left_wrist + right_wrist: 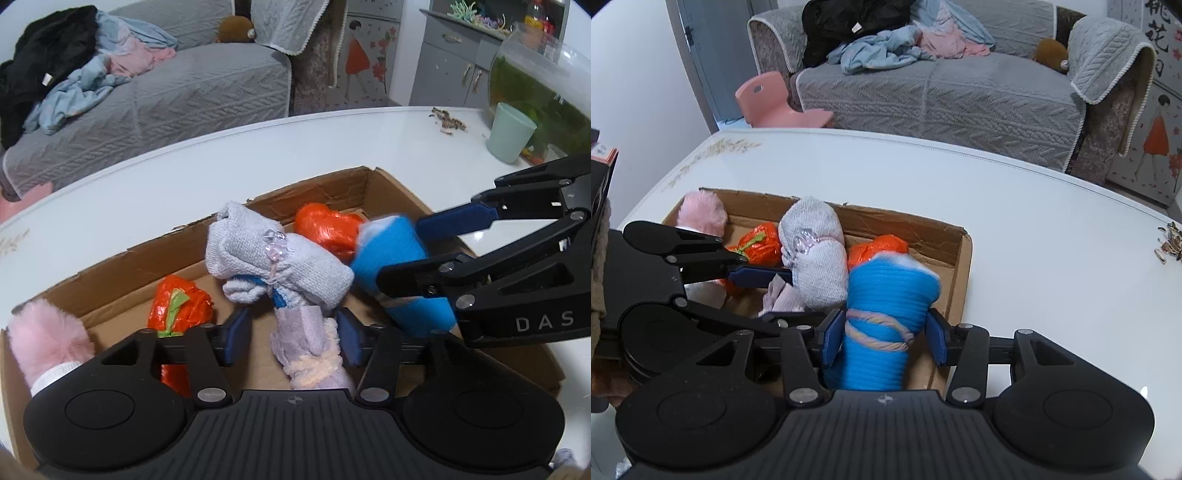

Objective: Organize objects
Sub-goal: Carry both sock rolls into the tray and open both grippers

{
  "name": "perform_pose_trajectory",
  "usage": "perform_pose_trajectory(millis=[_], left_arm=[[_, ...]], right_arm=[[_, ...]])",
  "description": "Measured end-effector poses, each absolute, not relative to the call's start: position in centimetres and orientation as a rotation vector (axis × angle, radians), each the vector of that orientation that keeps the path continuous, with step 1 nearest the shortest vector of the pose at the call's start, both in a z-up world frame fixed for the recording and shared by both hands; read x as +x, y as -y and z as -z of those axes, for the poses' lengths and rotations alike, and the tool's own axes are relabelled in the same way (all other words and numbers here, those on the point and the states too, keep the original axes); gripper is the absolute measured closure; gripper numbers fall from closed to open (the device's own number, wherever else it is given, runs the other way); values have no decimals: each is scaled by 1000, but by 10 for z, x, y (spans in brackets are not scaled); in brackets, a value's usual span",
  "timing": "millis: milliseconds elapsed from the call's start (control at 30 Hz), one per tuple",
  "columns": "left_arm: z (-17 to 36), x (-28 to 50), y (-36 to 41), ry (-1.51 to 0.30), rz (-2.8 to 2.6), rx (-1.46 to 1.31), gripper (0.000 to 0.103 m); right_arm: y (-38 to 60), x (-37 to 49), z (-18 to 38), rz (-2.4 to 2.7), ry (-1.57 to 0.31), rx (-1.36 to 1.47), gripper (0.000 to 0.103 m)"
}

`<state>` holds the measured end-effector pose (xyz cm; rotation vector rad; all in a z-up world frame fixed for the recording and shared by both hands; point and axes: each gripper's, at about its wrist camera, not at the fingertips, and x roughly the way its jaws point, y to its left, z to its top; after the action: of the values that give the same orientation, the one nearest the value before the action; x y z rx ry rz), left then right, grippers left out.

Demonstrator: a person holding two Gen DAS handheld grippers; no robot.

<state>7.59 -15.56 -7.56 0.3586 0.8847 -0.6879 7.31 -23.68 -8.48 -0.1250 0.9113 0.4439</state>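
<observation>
Over the shallow cardboard box (960, 258) on the white table (1015, 206), the left gripper (291, 295) pinches a lavender sock bundle (273, 258) between narrowed jaws; the right gripper (884, 336) clamps a blue rolled sock (882, 314), tied with pastel yarn, just beside it; two orange plastic bundles (181, 306) and a pink furry item (701, 212) lie in the box.

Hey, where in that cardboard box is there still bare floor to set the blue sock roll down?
Bare cardboard shows in the box near corner, right of the blue roll, and between the orange bundle and grey roll. The middle is crowded: grey roll, second orange bundle, both grippers.
</observation>
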Motion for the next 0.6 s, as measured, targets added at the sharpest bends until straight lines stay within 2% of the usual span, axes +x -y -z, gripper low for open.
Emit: perform_pose_trajectory(millis=[367, 467, 600], left_arm=[[81, 58, 152, -939, 691, 400, 40], [84, 57, 155, -935, 691, 381, 37], [82, 62, 162, -952, 695, 301, 40]], right_arm=[[235, 76, 81, -453, -909, -136, 55], [236, 75, 78, -446, -899, -132, 55], [240, 76, 75, -427, -880, -103, 55]])
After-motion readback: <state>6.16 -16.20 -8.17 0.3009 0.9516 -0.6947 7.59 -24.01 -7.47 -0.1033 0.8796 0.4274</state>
